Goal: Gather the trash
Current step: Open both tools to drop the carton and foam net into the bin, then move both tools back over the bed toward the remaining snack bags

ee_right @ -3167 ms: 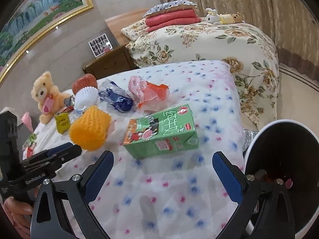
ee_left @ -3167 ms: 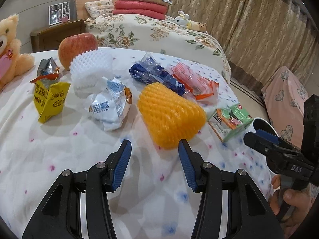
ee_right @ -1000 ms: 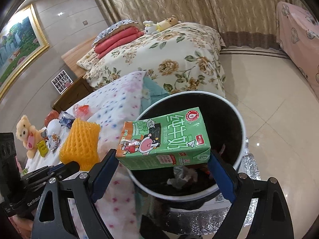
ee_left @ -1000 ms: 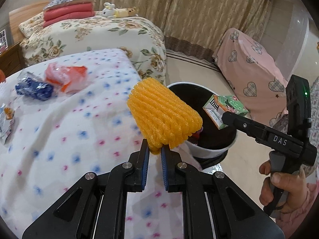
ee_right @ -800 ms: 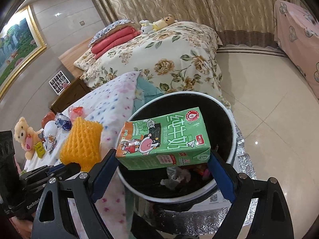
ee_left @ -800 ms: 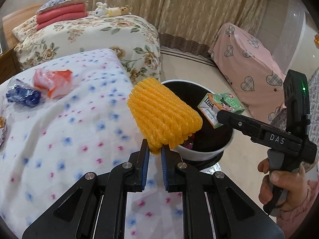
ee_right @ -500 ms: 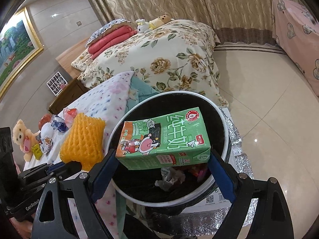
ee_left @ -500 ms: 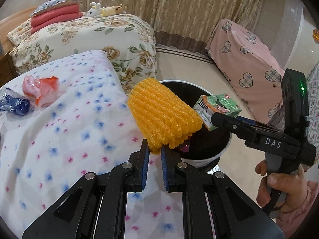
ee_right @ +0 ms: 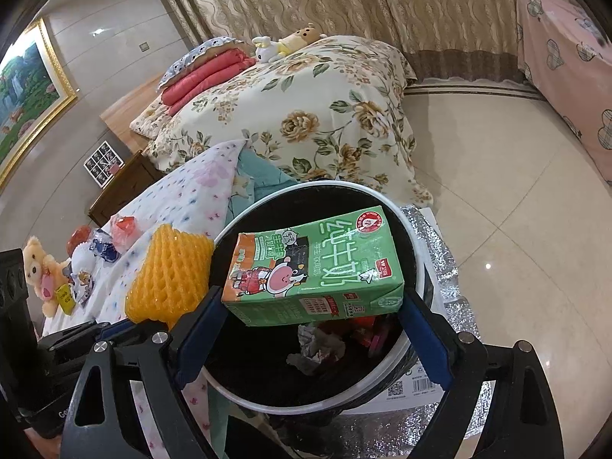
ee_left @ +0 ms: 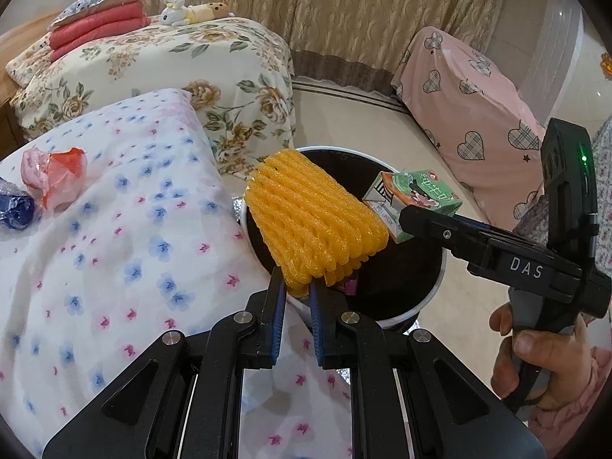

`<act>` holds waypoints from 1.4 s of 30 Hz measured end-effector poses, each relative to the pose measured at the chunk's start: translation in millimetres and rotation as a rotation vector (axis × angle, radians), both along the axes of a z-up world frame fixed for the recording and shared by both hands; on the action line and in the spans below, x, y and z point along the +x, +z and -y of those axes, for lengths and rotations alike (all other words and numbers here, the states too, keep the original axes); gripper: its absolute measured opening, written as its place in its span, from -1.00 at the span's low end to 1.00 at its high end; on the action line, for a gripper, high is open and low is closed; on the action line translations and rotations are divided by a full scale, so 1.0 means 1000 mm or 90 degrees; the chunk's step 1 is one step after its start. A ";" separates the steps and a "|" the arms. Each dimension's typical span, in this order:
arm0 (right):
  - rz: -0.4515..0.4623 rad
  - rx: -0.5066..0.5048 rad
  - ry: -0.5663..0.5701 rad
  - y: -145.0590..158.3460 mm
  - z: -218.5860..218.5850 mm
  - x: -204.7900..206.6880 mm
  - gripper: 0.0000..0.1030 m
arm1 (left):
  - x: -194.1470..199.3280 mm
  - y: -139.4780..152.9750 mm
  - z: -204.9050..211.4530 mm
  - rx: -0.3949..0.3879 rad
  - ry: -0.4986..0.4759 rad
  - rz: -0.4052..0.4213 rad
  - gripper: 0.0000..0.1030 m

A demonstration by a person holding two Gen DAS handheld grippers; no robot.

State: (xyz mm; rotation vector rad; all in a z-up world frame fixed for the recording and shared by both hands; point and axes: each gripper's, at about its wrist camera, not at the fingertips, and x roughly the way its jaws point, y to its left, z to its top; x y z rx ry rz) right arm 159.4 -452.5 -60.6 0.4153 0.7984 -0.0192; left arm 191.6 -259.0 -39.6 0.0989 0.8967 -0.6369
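- My left tongs [ee_left: 296,292] are pinched tight on the bottom edge of the orange foam net [ee_left: 313,225]; the net sticks up over the near rim of the bin [ee_left: 420,302].
- My right tongs [ee_right: 311,308] are spread wide, clamped on both ends of the green milk carton [ee_right: 317,267], held level above the bin's mouth.
- Bin already has crumpled wrappers [ee_right: 321,344] in the bottom.
- Still on the flowered bedsheet [ee_left: 114,248]: a pink-and-orange wrapper [ee_left: 53,172] and a blue one [ee_left: 13,206].
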 end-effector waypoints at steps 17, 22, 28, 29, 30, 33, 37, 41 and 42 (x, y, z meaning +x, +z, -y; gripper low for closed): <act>0.004 0.030 -0.009 0.006 -0.007 -0.004 0.82 | -0.008 0.004 -0.031 -0.014 0.050 0.008 0.10; 0.014 0.041 0.009 0.011 -0.027 -0.006 0.82 | -0.014 0.003 -0.063 -0.019 0.092 0.009 0.11; 0.022 0.059 0.039 0.016 -0.059 -0.004 0.83 | -0.020 0.002 -0.108 -0.024 0.149 0.007 0.13; 0.023 0.060 0.051 0.017 -0.068 -0.003 0.83 | -0.021 0.002 -0.115 -0.024 0.158 0.006 0.13; 0.023 0.060 0.058 0.017 -0.073 -0.002 0.83 | -0.022 0.002 -0.123 -0.025 0.168 0.005 0.13; 0.021 0.061 0.084 0.016 -0.095 0.001 0.83 | -0.026 0.000 -0.141 -0.025 0.191 0.004 0.13; 0.017 0.061 0.113 0.015 -0.120 0.005 0.83 | -0.032 -0.002 -0.168 -0.030 0.218 0.004 0.13; 0.011 0.054 0.147 0.014 -0.148 0.010 0.83 | -0.035 -0.003 -0.197 -0.032 0.252 0.004 0.13; 0.009 0.054 0.155 0.013 -0.154 0.011 0.83 | -0.035 -0.004 -0.203 -0.031 0.258 0.004 0.13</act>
